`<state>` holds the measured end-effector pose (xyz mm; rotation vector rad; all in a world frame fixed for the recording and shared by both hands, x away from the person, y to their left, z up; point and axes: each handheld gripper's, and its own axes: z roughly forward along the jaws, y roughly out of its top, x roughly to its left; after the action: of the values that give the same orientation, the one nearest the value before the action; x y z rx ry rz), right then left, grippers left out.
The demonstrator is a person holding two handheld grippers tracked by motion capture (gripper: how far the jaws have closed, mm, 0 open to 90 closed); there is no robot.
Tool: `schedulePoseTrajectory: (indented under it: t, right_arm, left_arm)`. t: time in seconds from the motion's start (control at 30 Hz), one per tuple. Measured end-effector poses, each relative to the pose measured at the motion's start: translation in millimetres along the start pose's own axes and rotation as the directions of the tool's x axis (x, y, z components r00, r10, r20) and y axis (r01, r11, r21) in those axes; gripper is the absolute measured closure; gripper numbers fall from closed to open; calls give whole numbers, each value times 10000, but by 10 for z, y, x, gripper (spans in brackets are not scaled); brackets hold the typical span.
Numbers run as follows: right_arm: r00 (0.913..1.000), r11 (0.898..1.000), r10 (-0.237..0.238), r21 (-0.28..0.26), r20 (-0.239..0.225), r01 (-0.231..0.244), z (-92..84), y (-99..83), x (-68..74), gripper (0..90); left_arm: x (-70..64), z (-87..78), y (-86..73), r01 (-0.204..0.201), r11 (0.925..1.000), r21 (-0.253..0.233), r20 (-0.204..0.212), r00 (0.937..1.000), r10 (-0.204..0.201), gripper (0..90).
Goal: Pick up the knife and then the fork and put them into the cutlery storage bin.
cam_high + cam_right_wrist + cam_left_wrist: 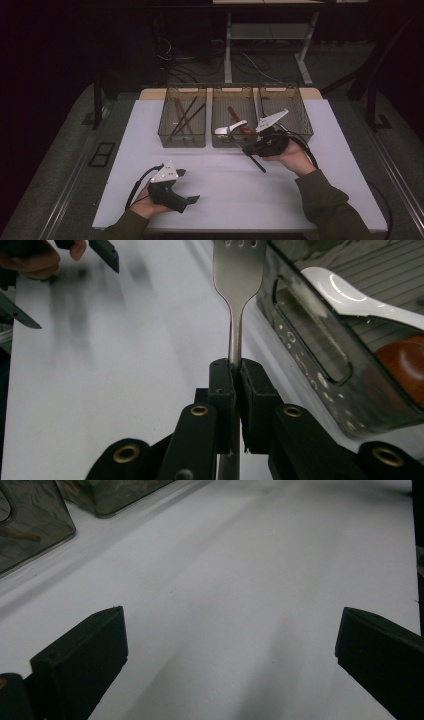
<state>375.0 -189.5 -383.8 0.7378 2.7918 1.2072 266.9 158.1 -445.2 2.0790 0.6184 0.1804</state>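
Right gripper [235, 371] clamped tight on a metal fork's [236, 275] handle, fork held just beside the middle bin [320, 375] holding a white spoon [350, 295], left gripper [189, 186] spread wide, low over bare white table [250, 580]

The slim silver metal fork [236, 285] is gleaming smooth and polished, its handle sitting between matt black plastic jaws with brass-coloured rivets. At two o'clock from it, the smoky translucent plastic bin [320, 360] is showing a glossy wall, with a shiny white plastic spoon [360, 297] and a glossy reddish-brown wooden spoon [405, 365] lying inside. The flat white table top [250, 580] is looking smooth and matt.
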Motion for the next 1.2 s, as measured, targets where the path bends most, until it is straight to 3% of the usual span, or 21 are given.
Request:
schedulePoseTrajectory:
  t: [0.63, 1.2]
  right_arm:
    - [9955, 9898, 547, -1358, 777, -438, -296, -2, -101, 846]
    - [9789, 9635, 1228, -2559, 1631, -783, -613, -38, -223, 846]
  left_arm:
    - [-2, -1, 1, -50, 10000, -3, 41, 10000, 50, 0]
    - [-1, 2, -1, -14, 10000, -12, 64, 10000, 14, 0]
